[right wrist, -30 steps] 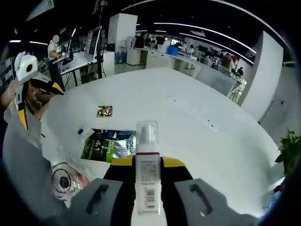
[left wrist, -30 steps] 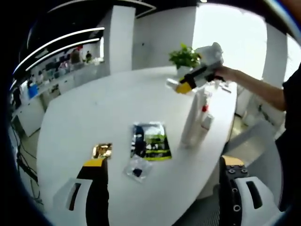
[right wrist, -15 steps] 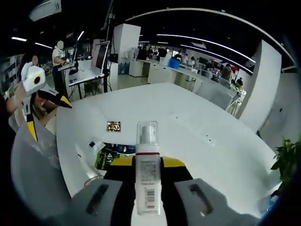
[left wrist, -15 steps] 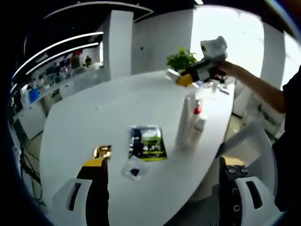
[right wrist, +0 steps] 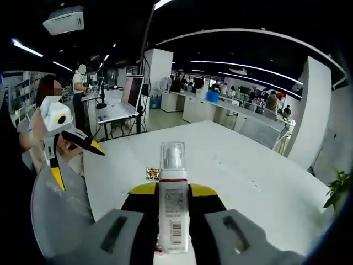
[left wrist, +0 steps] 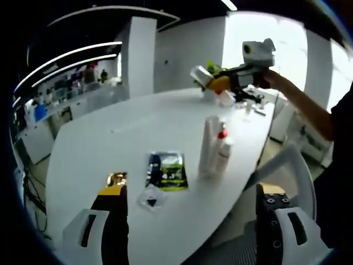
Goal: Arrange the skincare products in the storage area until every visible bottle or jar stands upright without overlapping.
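Observation:
My right gripper (right wrist: pixel 174 191) is shut on a white pump bottle (right wrist: pixel 172 165) with a clear cap and a barcode, held upright high above the white table (right wrist: pixel 248 182). In the left gripper view that gripper (left wrist: pixel 219 85) hangs in the air at the upper right, still carrying the bottle (left wrist: pixel 199 75). A tall white bottle (left wrist: pixel 208 146) and a shorter bottle with a red collar (left wrist: pixel 222 153) stand side by side near the table's right edge. My left gripper (left wrist: pixel 193 221) is open and holds nothing, low over the near edge; it (right wrist: pixel 76 161) appears open at left.
A green and black sachet (left wrist: pixel 165 170), a gold foil piece (left wrist: pixel 116 179) and a small clear packet (left wrist: pixel 151 196) lie flat on the table (left wrist: pixel 110 138). The gold piece (right wrist: pixel 153 174) shows below the held bottle. A grey chair (right wrist: pixel 60 221) stands at the table's edge. A potted plant (right wrist: pixel 339 190) sits far right.
My right gripper has risen with the pump bottle, farther from the table. The two standing bottles and the flat packets have stayed put. The left gripper stays open.

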